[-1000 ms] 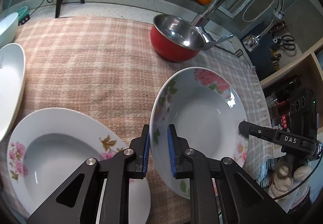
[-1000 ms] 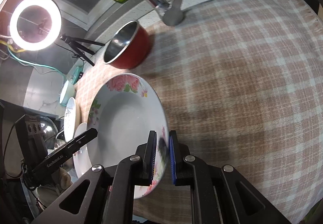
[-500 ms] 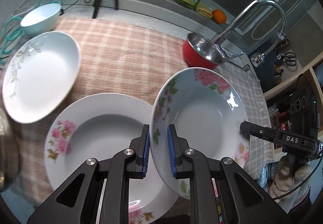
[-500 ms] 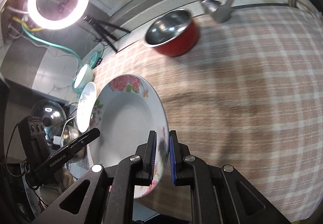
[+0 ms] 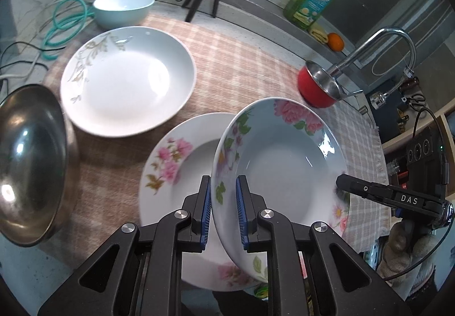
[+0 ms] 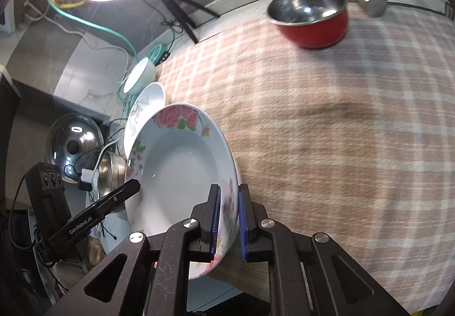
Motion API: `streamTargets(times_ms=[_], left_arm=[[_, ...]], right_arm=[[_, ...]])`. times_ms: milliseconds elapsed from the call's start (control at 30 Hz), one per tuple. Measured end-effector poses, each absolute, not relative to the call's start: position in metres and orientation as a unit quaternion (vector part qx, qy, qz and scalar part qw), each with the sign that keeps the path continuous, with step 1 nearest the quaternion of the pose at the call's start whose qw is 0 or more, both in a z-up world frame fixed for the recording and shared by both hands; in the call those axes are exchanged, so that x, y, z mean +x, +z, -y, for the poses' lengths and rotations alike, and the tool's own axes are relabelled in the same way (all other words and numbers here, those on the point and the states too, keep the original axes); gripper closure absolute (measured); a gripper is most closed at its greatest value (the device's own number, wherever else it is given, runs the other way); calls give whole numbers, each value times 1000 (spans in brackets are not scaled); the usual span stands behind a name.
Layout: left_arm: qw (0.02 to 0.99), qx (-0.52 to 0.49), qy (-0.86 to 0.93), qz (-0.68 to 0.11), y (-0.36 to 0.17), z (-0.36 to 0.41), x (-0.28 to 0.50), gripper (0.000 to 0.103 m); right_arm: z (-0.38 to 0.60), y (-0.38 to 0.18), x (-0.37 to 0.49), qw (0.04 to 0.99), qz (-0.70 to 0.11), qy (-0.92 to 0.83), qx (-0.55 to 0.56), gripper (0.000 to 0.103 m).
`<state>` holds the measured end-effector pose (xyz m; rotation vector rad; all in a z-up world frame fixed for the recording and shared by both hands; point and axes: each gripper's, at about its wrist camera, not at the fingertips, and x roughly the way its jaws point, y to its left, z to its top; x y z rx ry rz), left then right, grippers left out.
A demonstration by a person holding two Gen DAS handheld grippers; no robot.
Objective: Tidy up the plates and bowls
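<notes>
I have the flowered plate (image 5: pixel 284 162) carried between both grippers: the left gripper (image 5: pixel 223 213) has its fingers pinching the plate's near-left rim, and the right gripper (image 6: pixel 229 219) has its fingers pinching the opposite rim, so the plate hangs tilted in the air above the checked cloth (image 5: pixel 233 65) that covers the surface. In the left view it sits partly over a second plate with pink flowers (image 5: pixel 176 170) lying flat on the cloth, and beyond that lies a white plate with a grey leaf pattern (image 5: pixel 125 79), with a pale bowl (image 5: pixel 122 8) at the far edge. A red bowl (image 5: pixel 315 88) stands well apart near the faucet (image 5: pixel 378 42), and a steel lid (image 5: pixel 31 162) fills the left side. I judge this as the carry step of stacking — the held plate is on its way to the pink-flowered one but is not yet centred over it. The next move calls for shifting it further over that plate, levelling it so both rims come down together, then lowering until it nests before I loosen either grip — letting one side go early would tip it.
</notes>
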<state>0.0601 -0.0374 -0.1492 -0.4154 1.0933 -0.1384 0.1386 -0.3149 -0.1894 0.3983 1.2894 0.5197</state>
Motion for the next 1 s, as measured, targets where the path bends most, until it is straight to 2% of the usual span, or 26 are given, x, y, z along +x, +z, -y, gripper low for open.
streamTargets(times_ms=[1000], left_arm=[[818,-215,-50,-532,-181,3,50,88]], right_arm=[[266,-220,136,729,-624,234,155,92]])
